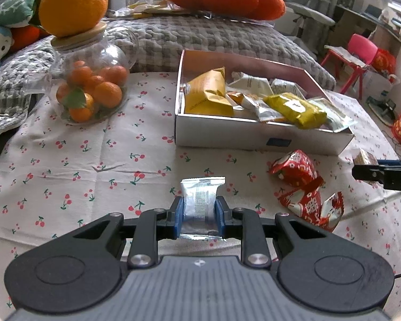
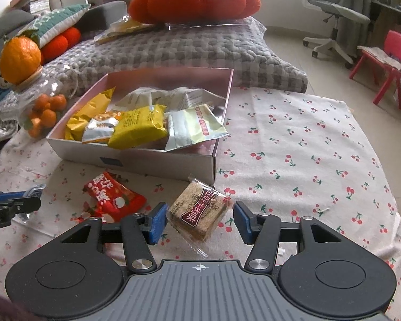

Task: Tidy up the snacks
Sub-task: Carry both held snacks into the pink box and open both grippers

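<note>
Snacks fill the open white cardboard box (image 2: 157, 160); my left gripper (image 1: 199, 214) pinches a silver foil packet (image 1: 200, 203). My right gripper (image 2: 197, 220) stands half-open around the clear-wrapped brown cake (image 2: 199, 212) on the cloth, pads apparently not pressing. I'd centre, squeeze gently, then lift.

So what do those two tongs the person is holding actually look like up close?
Both look alike. The left tongs and right tongs each have a grey ribbed body with a small crosshair mark, two rounded black housings with circular caps, black linkage bars with silver screws, and blue pads on the fingertips. Seen side-on, the black finger bars carry white lettering. No sleeve is clearly visible.
</note>
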